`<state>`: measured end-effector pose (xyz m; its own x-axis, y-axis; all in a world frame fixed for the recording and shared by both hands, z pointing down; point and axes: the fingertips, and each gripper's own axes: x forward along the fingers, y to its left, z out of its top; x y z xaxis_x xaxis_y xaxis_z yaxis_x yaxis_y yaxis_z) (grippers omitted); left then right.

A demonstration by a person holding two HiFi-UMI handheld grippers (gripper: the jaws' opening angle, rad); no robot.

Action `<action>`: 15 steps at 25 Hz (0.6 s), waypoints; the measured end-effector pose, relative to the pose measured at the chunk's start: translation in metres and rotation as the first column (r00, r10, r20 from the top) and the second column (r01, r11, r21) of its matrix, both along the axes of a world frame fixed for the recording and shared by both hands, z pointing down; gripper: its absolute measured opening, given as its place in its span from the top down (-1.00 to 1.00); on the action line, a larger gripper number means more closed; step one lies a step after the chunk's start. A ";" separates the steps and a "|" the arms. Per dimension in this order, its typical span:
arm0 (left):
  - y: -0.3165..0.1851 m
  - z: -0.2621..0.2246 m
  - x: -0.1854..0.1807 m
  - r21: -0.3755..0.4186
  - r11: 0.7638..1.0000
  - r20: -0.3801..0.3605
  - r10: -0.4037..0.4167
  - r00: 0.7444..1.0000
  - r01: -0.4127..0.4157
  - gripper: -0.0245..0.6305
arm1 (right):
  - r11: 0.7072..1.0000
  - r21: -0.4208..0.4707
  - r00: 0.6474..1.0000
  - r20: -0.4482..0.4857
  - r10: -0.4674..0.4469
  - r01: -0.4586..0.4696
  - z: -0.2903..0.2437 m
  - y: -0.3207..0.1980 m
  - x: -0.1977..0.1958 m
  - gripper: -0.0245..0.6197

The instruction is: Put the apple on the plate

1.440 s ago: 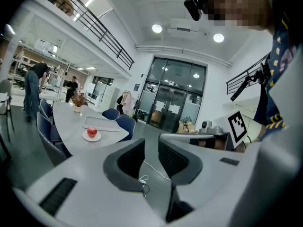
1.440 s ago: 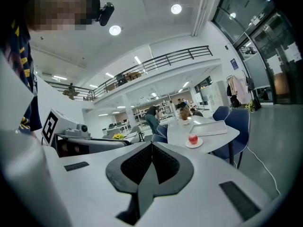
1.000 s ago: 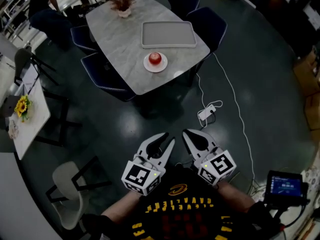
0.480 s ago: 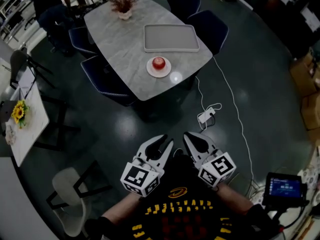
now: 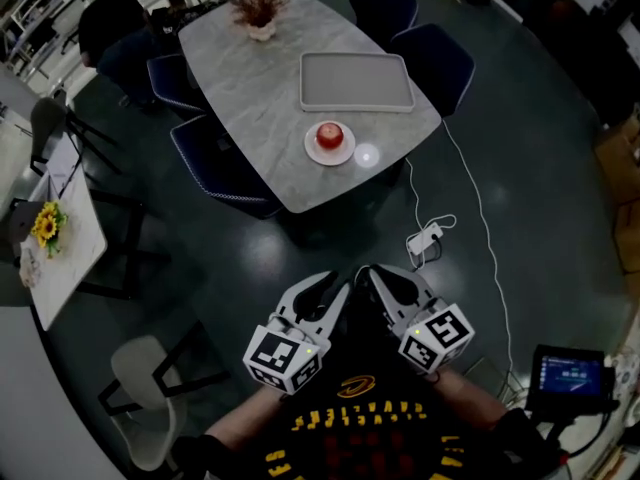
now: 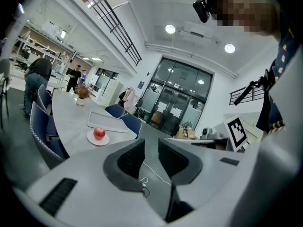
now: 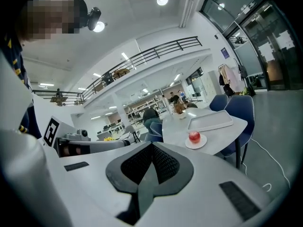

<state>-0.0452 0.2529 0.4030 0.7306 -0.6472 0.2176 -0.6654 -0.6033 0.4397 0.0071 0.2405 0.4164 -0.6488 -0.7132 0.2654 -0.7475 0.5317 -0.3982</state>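
A red apple (image 5: pixel 330 134) sits on a small white plate (image 5: pixel 313 152) near the front edge of a grey marble table (image 5: pixel 250 98), far ahead of both grippers. The left gripper view shows the apple (image 6: pixel 99 133) on its plate (image 6: pixel 97 140) at the left. The right gripper view has the apple (image 7: pixel 194 136) and plate (image 7: pixel 196 144) right of centre. My left gripper (image 5: pixel 328 286) is held close to the body over the dark floor, its jaws a narrow gap apart and empty. Beside it, my right gripper (image 5: pixel 372 276) has its jaws closed together on nothing.
A grey tray (image 5: pixel 357 80) lies behind the plate, and a dried plant (image 5: pixel 260 8) stands at the table's far end. Blue chairs (image 5: pixel 215 163) ring the table. A power strip (image 5: pixel 425 238) and white cable lie on the floor. A white chair (image 5: pixel 140 388) stands at the lower left.
In the head view the table, plate and apple have slid a little down and to the right. Both grippers keep the same pose near the body.
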 end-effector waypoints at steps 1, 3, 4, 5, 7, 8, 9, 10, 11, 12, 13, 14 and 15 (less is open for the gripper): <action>-0.006 -0.001 0.002 0.000 1.000 0.005 -0.005 1.000 0.005 0.64 | 1.000 0.002 1.000 0.005 -0.006 0.006 0.000 -0.006 0.002 0.90; -0.020 -0.001 0.007 0.001 1.000 0.015 -0.016 1.000 0.016 0.64 | 1.000 0.004 1.000 0.014 -0.019 0.019 0.000 -0.021 0.007 0.90; -0.029 -0.001 0.010 0.003 1.000 0.019 -0.023 1.000 0.023 0.64 | 1.000 0.006 1.000 0.018 -0.025 0.025 0.001 -0.030 0.010 0.90; -0.038 -0.001 0.013 0.005 1.000 0.021 -0.029 0.999 0.029 0.64 | 1.000 0.008 0.999 0.021 -0.030 0.030 0.000 -0.039 0.015 0.90; -0.057 -0.002 0.020 0.006 0.999 0.025 -0.041 0.999 0.041 0.64 | 0.999 0.012 0.999 0.025 -0.039 0.039 -0.001 -0.060 0.023 0.90; -0.066 -0.003 0.024 0.007 0.999 0.027 -0.044 0.999 0.043 0.64 | 0.999 0.014 0.999 0.027 -0.045 0.044 -0.002 -0.069 0.027 0.90; -0.073 -0.003 0.028 0.008 0.999 0.028 -0.045 0.999 0.045 0.64 | 0.999 0.016 0.998 0.030 -0.051 0.050 -0.004 -0.077 0.031 0.90; -0.080 -0.003 0.033 0.008 0.999 0.028 -0.048 0.998 0.047 0.64 | 0.998 0.018 0.998 0.033 -0.058 0.057 -0.005 -0.084 0.034 0.90; -0.087 -0.003 0.037 0.006 0.999 0.029 -0.052 0.998 0.051 0.64 | 0.998 0.020 0.997 0.037 -0.066 0.065 -0.005 -0.091 0.037 0.90; -0.094 -0.004 0.040 0.007 0.998 0.031 -0.058 0.998 0.058 0.64 | 0.997 0.022 0.996 0.042 -0.074 0.073 -0.006 -0.098 0.040 0.90; -0.100 -0.005 0.042 0.009 0.998 0.034 -0.066 0.997 0.066 0.64 | 0.996 0.024 0.996 0.047 -0.082 0.081 -0.007 -0.105 0.043 0.90; -0.107 -0.006 0.044 0.012 0.997 0.038 -0.077 0.996 0.076 0.64 | 0.996 0.026 0.995 0.053 -0.089 0.088 -0.008 -0.112 0.045 0.90; -0.113 -0.007 0.045 0.014 0.996 0.041 -0.089 0.995 0.088 0.64 | 0.995 0.027 0.994 0.061 -0.096 0.095 -0.008 -0.119 0.048 0.90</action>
<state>-0.0001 0.1401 0.3962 0.6609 -0.7116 0.2383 -0.7339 -0.5466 0.4033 0.0548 0.1213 0.4083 -0.7288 -0.6528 0.2066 -0.6672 0.6093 -0.4284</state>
